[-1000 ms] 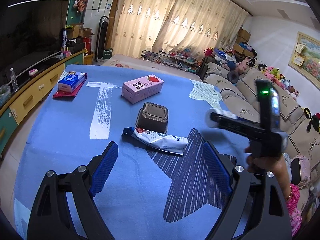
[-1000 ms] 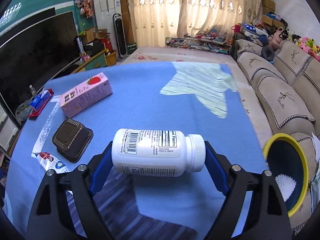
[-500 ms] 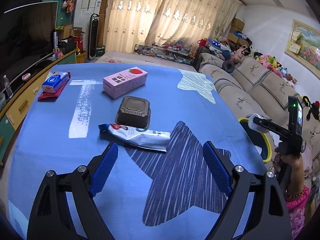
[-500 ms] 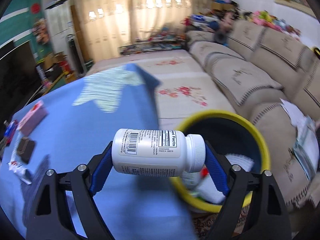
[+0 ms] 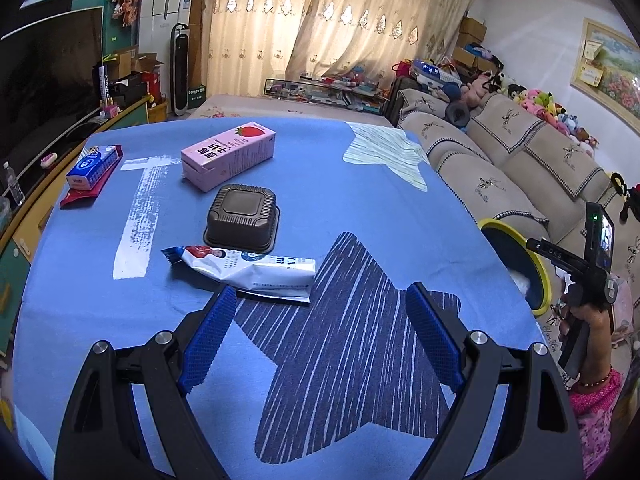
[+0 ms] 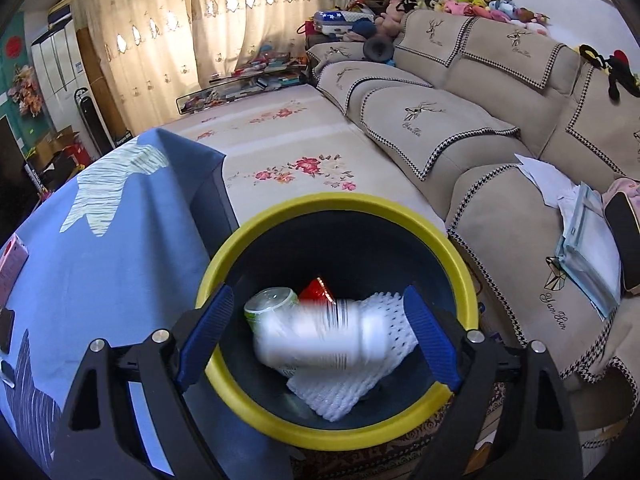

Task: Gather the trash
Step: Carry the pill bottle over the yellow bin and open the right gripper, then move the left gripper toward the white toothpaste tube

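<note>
My right gripper (image 6: 318, 292) hangs open over the yellow-rimmed bin (image 6: 332, 202). A white pill bottle (image 6: 320, 338) is a blur between and below its blue pads, touching neither, dropping into the bin. In the bin lie a green-and-white can (image 6: 268, 304), a red scrap (image 6: 318, 290) and white foam netting (image 6: 352, 392). My left gripper (image 5: 320, 290) stands open and empty over the blue tablecloth (image 5: 360, 208). Its left fingertip is just short of a white snack wrapper (image 5: 248, 270). Behind the wrapper sit an upturned dark plastic tray (image 5: 242, 216) and a pink strawberry carton (image 5: 228, 156).
A blue tissue pack (image 5: 90, 166) lies on a red packet at the table's far left. The bin (image 5: 490, 224) stands off the table's right edge beside a beige sofa (image 6: 460, 128). A hand (image 5: 588, 316) holds the right tool there. A cabinet runs along the left.
The right gripper swung from above the table to above the bin, and the bottle it held has left the pads and is falling. The left gripper drew closer to the wrapper.
</note>
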The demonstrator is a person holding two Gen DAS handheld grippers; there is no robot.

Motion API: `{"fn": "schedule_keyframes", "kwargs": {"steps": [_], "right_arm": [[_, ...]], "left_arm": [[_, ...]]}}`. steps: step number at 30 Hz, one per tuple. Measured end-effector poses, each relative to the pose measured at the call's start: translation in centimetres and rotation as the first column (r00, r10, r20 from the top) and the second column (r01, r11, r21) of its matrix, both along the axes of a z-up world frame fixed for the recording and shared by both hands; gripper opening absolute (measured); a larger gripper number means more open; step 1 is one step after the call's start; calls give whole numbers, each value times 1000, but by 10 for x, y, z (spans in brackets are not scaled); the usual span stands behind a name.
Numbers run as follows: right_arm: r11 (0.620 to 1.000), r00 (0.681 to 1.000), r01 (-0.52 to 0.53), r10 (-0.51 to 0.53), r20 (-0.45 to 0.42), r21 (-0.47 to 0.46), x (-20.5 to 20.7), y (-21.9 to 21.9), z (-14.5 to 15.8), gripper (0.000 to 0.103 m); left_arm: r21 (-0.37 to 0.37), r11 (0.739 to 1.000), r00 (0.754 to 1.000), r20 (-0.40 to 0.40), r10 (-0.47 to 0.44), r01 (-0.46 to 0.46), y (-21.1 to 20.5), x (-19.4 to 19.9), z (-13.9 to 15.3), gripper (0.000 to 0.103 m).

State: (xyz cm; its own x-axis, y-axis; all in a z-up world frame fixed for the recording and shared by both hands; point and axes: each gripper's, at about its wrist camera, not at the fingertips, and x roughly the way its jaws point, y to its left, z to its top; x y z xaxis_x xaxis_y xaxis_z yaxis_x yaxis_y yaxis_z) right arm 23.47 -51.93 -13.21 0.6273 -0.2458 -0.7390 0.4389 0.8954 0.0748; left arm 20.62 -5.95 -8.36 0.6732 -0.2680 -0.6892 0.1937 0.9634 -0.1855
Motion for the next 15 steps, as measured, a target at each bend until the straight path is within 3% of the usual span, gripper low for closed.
{"fn": "schedule_keyframes", "kwargs": {"steps": [6, 15], "right_arm": [[1000, 1000, -15, 15, 16, 11, -5, 3, 1, 83], [997, 998, -64, 63, 16, 32, 1, 15, 1, 83]], "left_arm": [[4, 1000, 999, -35, 11, -11, -3, 7, -10, 85], [64, 987, 987, -59, 152, -148, -9, 43, -28, 85]]}}
